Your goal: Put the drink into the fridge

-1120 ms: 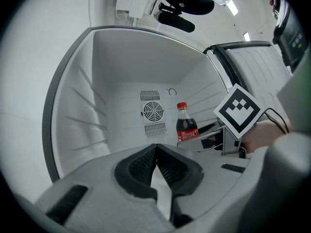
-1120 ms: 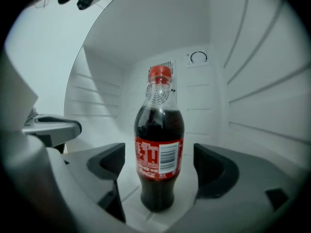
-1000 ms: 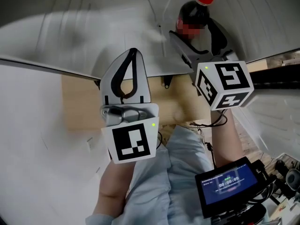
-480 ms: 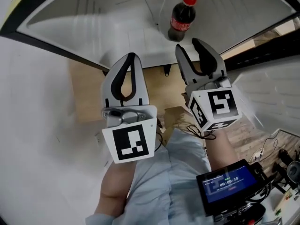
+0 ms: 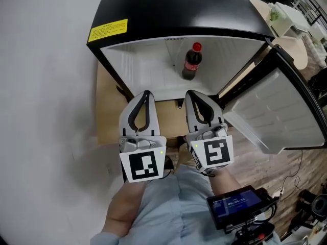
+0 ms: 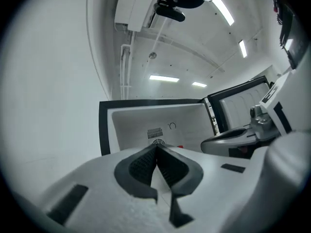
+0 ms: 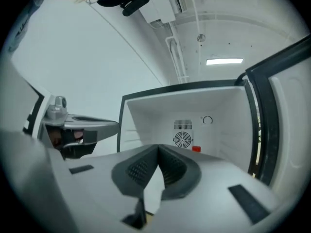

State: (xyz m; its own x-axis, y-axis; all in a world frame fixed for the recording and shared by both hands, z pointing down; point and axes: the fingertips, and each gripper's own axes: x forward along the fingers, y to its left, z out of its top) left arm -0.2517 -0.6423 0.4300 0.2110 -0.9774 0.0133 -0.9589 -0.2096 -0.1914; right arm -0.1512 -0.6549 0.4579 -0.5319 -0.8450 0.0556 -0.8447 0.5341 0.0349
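Left claw shut, empty. Right claw just closed, nothing between its jaws. Drink bottle upright inside fridge, ahead of both claws, untouched.

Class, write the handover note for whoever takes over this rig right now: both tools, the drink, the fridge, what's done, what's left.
Tools: the left tool is shut and empty. The right tool has just closed its jaws with nothing between them. Both are in front of the fridge.
Things: the drink stands upright inside the fridge, clear of both tools.
Done: drink placed.
Left: probably only shutting the open door.
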